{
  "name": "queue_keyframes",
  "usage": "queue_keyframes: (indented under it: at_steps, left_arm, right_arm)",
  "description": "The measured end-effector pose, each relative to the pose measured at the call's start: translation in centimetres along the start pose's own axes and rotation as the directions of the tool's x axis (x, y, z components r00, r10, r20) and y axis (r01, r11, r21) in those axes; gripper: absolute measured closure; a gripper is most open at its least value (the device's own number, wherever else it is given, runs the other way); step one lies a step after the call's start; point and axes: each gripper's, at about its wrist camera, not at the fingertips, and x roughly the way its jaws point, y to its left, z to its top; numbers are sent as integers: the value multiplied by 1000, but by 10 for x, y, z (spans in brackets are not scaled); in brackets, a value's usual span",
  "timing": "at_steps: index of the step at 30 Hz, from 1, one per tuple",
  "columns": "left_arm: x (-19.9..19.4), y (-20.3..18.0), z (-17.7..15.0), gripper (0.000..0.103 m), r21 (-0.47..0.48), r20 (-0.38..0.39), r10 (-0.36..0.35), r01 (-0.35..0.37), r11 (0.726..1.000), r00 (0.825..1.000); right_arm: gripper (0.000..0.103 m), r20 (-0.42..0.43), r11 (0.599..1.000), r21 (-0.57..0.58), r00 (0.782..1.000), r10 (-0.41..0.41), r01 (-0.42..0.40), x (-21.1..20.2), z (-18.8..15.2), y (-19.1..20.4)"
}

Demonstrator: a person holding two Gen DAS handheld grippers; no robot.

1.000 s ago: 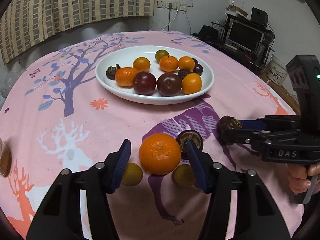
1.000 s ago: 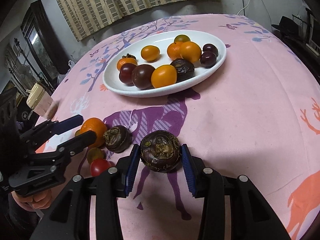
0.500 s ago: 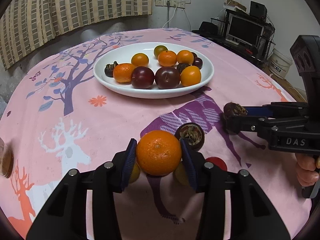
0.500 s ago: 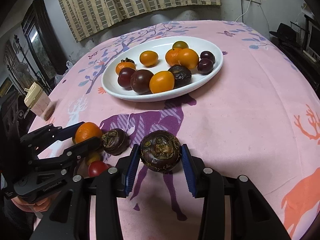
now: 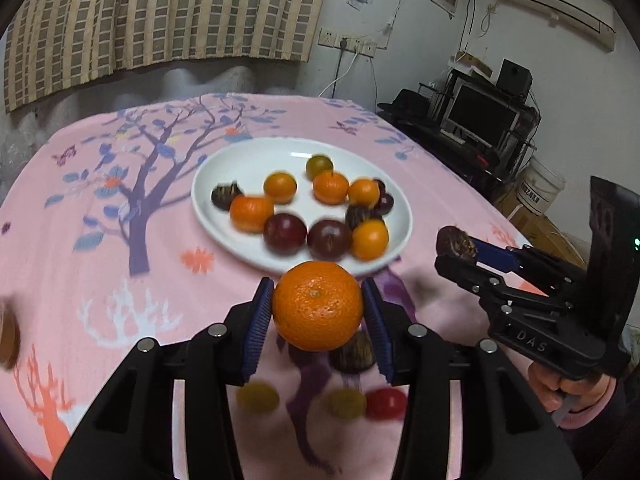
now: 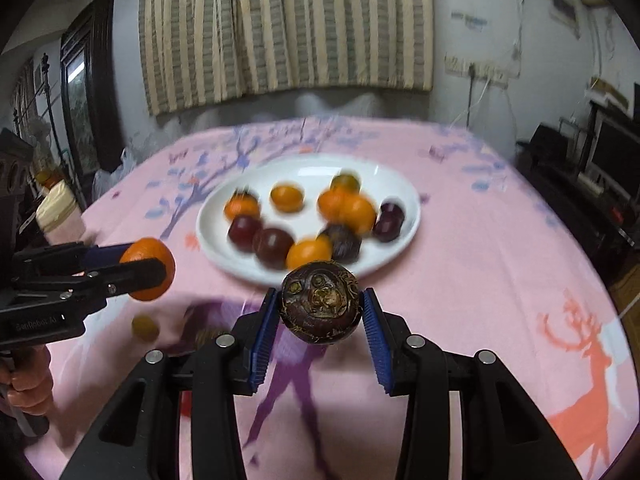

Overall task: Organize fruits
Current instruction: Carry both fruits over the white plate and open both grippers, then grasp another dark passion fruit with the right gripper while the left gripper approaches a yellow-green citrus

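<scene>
Left tongs [image 5: 318,312] grip an orange [image 5: 318,305]; right tongs [image 6: 320,312] grip a dark fruit [image 6: 321,302]. Both fruits are held above the tabletop [image 5: 100,272], at 6 o'clock of the plate [image 5: 240,236].

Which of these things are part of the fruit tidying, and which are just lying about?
Part of the job:
- orange in the left tool
- dark fruit in the right tool
- white plate holding fruit
- loose small fruits on the pink cloth

Just lying about:
- monitor
- white bucket
- striped curtain
</scene>
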Motion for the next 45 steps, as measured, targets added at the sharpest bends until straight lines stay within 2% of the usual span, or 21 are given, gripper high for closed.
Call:
queue_keyframes:
  at_steps: [2,6,11,14,15,16,17,19,20,22,26,32,35,40,45]
  left_arm:
    - [13,-2,21,59,27,26,21,-22,999,999]
    - [46,0,60,59,43,54,39,-42,998,998]
    - [96,11,88,59,27,-1,66,-66,997,998]
    - [111,13,94,57,23,-42,82,-81,996,996]
    - [111,16,94,51,11,-50,87,-86,996,995]
    - [106,17,94,30,3,-34,101,-101,995,994]
    - [97,17,94,14,-5,3,126,-126,992,992]
    - [73,16,90,11,-1,78,153,-154,988,985]
    - [63,16,88,10,10,89,154,-156,988,984]
    - [41,18,80,5,19,95,164,-167,986,982]
    - [8,30,50,5,-8,83,223,-223,975,971]
    - [-10,65,-12,5,-128,-11,293,-292,948,956]
    - [-12,76,-32,5,-145,-63,327,-333,932,943]
    - [-30,81,-32,5,-186,-21,319,-317,930,948]
    - [-33,82,-31,5,-189,-23,307,-306,933,951]
  right_arm:
    - [60,36,999,31,999,-17,16,9,15,-10]
    - [60,44,996,92,999,-5,1,42,41,-28]
    - [60,0,989,149,1000,24,-24,89,59,-48]
    - [60,-32,986,163,998,47,-42,108,62,-51]
    - [60,-34,986,161,998,54,-48,108,60,-50]
    - [54,-22,986,158,998,58,-53,106,59,-48]
    - [44,0,988,149,999,46,-46,101,59,-47]
    - [43,38,993,114,999,21,-25,92,61,-41]
    - [43,47,996,92,999,18,-22,85,62,-36]
    - [43,58,995,82,997,49,-53,73,62,-28]
    - [42,44,987,77,989,139,-142,52,52,-5]
    - [42,-84,979,37,976,200,-198,39,21,38]
    - [42,-167,981,15,967,191,-191,42,6,54]
    - [45,-235,985,-32,959,158,-170,49,-10,67]
    - [52,-278,985,-11,947,163,-172,56,-17,62]
